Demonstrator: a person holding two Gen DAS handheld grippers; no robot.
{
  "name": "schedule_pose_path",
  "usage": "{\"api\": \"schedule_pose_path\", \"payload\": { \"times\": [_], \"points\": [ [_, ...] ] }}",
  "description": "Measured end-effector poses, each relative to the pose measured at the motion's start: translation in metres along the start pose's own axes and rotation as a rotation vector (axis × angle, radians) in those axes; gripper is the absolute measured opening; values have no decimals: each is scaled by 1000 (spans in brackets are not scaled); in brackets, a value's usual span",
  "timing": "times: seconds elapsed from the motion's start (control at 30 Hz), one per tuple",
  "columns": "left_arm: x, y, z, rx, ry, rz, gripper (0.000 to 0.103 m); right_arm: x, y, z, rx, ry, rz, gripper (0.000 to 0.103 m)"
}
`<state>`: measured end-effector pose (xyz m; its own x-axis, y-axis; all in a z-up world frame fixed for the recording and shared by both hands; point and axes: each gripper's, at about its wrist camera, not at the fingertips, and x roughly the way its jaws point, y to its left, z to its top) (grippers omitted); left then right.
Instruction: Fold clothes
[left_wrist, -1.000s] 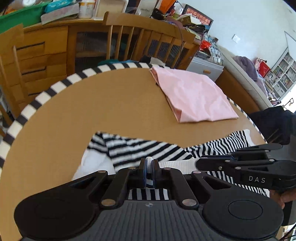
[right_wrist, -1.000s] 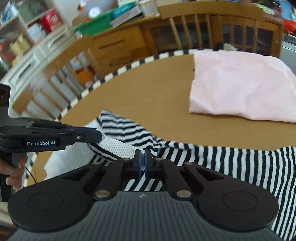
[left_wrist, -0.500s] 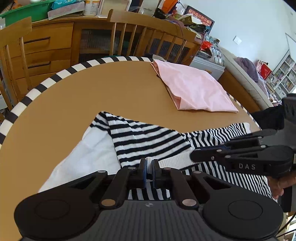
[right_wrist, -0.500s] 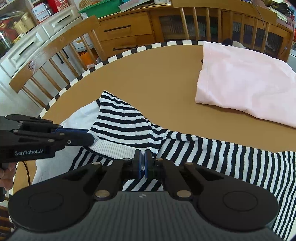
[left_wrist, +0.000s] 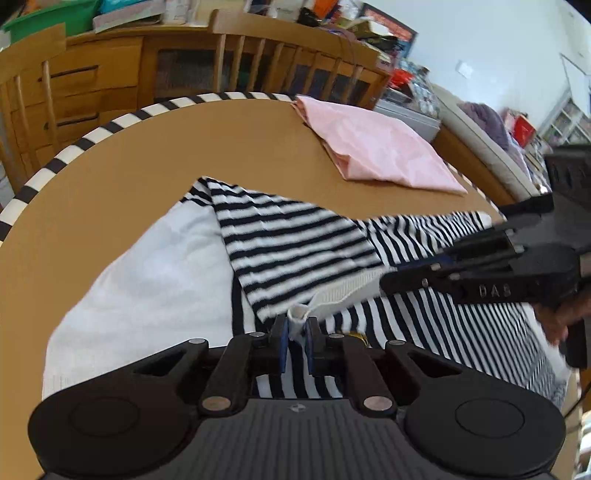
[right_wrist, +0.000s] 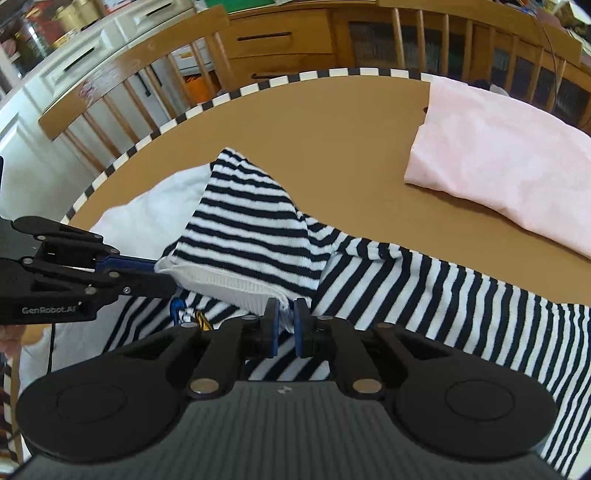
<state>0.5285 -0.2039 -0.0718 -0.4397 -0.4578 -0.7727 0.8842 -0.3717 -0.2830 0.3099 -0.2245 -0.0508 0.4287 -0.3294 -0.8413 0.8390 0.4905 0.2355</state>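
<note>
A black-and-white striped sweater (left_wrist: 295, 243) lies spread on the round table, with a striped flap folded over its body and a plain white part (left_wrist: 147, 280) showing at the left. My left gripper (left_wrist: 296, 330) has the flap's white ribbed hem between its blue pads. Its jaws are opening and a gap shows beside the cloth. My right gripper (right_wrist: 285, 325) stands on the same hem (right_wrist: 236, 291) further along. Its jaws are opening too, and the hem lies loose between them. Each gripper shows in the other's view, the left gripper (right_wrist: 155, 275) and the right gripper (left_wrist: 391, 284).
A folded pink garment (left_wrist: 380, 151) lies on the far right of the table (left_wrist: 110, 125), which has a black-and-white checked rim. Wooden chairs (right_wrist: 129, 74) and a wooden sideboard (left_wrist: 110, 74) stand behind it. Bare tabletop lies between the two garments.
The striped flap has come toward me and now lies lower over the sweater, with more of the white part showing. Both pairs of pads have parted slightly around the hem.
</note>
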Motion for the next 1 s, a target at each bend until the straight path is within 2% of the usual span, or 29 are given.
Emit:
{"api": "schedule_pose_path", "payload": {
  "times": [0.07, 0.1, 0.13, 0.27, 0.3, 0.37, 0.47, 0.6, 0.67, 0.87, 1.0],
  "points": [
    [-5, -7, -8, 39, 8, -15, 14, -3, 2, -4, -30, 13, 12, 17],
    [-8, -11, -12, 58, 12, -25, 17, -5, 3, -7, -51, 21, 12, 25],
    [-11, -14, -16, 74, 18, -34, 18, -7, 5, -9, -73, 29, 12, 28],
    [-22, -21, -24, 99, 11, -40, 19, -17, 11, -14, -131, 54, 17, 26],
    [-25, -22, -23, 96, -2, -35, 20, -20, 12, -12, -126, 35, 21, 21],
    [-22, -23, -16, 56, -24, -12, 20, -24, 15, -4, -109, -2, 21, 19],
    [-9, -26, -1, -35, -51, 30, 20, -9, 21, 9, -80, 14, -2, 18],
    [8, -35, 3, -44, -29, 108, 20, 12, 26, 5, -97, 51, -49, 15],
    [11, -37, 0, -49, -25, 139, 21, 13, 29, 3, -105, 43, -68, 15],
    [9, -29, -5, -150, -46, 141, 21, 14, 42, -12, -177, -21, -124, 17],
    [8, -35, -8, -119, -61, 167, 21, 12, 43, -16, -167, -46, -136, 18]
  ]
}}
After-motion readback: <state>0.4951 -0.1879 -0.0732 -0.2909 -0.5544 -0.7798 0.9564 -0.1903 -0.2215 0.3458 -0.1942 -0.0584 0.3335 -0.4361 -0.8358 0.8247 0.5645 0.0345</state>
